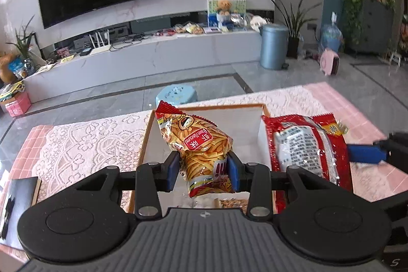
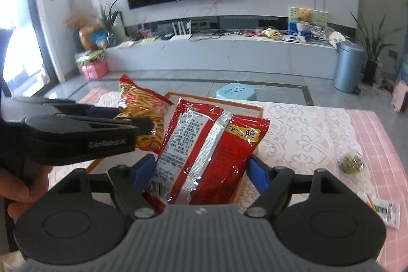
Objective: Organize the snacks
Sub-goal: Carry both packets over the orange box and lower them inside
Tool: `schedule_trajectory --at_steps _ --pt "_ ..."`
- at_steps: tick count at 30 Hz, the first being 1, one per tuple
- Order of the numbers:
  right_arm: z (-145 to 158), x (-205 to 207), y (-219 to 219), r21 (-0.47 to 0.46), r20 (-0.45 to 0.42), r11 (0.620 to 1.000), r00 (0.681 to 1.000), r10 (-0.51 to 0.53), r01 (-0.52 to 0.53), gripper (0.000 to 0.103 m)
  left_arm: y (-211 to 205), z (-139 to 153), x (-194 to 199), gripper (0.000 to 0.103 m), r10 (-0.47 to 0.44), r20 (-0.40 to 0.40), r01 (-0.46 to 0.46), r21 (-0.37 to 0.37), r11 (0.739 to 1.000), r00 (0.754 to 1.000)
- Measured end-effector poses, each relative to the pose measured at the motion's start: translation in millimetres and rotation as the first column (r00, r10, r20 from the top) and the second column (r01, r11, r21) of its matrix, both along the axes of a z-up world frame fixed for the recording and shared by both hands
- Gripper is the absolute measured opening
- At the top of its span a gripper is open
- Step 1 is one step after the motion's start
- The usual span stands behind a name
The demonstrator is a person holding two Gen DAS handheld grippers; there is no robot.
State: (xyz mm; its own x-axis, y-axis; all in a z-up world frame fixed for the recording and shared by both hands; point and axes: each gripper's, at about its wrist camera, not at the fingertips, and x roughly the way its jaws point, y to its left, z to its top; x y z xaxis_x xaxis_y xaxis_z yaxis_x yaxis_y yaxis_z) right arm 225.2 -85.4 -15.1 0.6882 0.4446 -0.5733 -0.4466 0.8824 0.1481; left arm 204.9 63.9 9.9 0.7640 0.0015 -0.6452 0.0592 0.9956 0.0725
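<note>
My left gripper (image 1: 203, 170) is shut on a yellow-and-red bag of prawn sticks (image 1: 199, 144) and holds it upright over a white box with a wooden rim (image 1: 244, 119). My right gripper (image 2: 202, 171) is shut on a red snack bag with a silver seam (image 2: 204, 152), held above the same box (image 2: 221, 101). The red bag also shows in the left wrist view (image 1: 306, 149), to the right of the prawn sticks. The left gripper and its bag (image 2: 142, 114) show at the left of the right wrist view. Small snack packets (image 1: 233, 203) lie in the box bottom.
The box sits on a table with a pink cloth and a white lace runner (image 1: 84, 144). A small green packet (image 2: 352, 162) and a white tube (image 2: 385, 213) lie on the table to the right. A blue stool (image 1: 176, 93) stands beyond the table.
</note>
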Motion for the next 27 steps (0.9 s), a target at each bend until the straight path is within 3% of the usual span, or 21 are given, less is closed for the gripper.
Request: schedule_trajectory --at_steps 8,13,21,27 --pt "-21.7 41.9 17.9 -0.028 -0.059 0.998 0.996 0.062 -0.064 0.075 20.6 -24.5 24.4 0.044 -0.060 -0.079 0.060 -0.012 0.998 0.995" --pt "-36.6 63.3 34.8 -0.075 -0.076 0.988 0.989 0.131 -0.136 0.075 30.0 -40.7 42.4 0.044 -0.090 -0.130 0.094 0.024 0.995 0.987" --pt "-62.6 98.7 65.8 -0.221 -0.121 0.954 0.976 0.181 -0.204 0.075 25.0 -66.6 57.8 0.044 -0.152 -0.213 0.191 0.177 0.965 0.965" --pt "-78.5 122.4 79.1 -0.299 -0.153 0.925 0.969 0.196 -0.234 0.075 28.5 -78.6 72.8 0.044 -0.179 -0.251 0.234 0.210 0.949 0.951"
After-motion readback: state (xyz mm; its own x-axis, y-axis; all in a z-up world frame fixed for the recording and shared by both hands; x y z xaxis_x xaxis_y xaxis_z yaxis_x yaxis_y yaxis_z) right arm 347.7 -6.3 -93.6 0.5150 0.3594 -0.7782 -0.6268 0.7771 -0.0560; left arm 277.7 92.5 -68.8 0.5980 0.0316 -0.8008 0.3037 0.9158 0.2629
